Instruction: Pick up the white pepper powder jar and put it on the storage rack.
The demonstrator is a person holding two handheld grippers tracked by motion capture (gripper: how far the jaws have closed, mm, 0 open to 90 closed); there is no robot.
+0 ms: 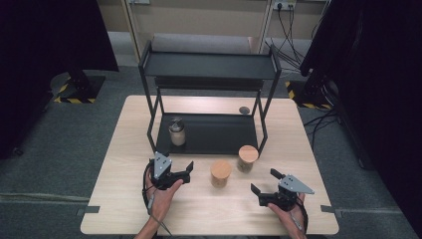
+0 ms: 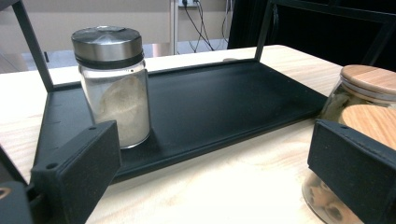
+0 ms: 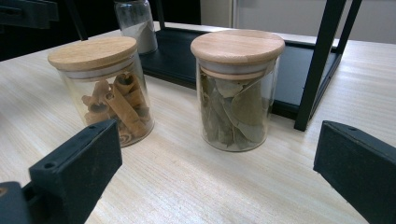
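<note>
Wooden-lidded glass jars hold cinnamon sticks [image 3: 114,105] and bay leaves [image 3: 236,109].

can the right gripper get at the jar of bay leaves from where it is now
Probably yes. The right gripper is open and faces the bay leaf jar, which stands on bare table in front of the rack. The cinnamon jar stands apart to one side, so nothing blocks the approach.

A light wooden table [image 1: 124,199] stands on a grey carpet floor [image 1: 59,149]. At its back edge is a small dark round spot [image 1: 244,110]. Behind it, cables [image 1: 288,30] hang from a wall socket [image 1: 284,6]. Yellow and black striped tape [image 1: 74,99] marks a dark stand base on the floor.
</note>
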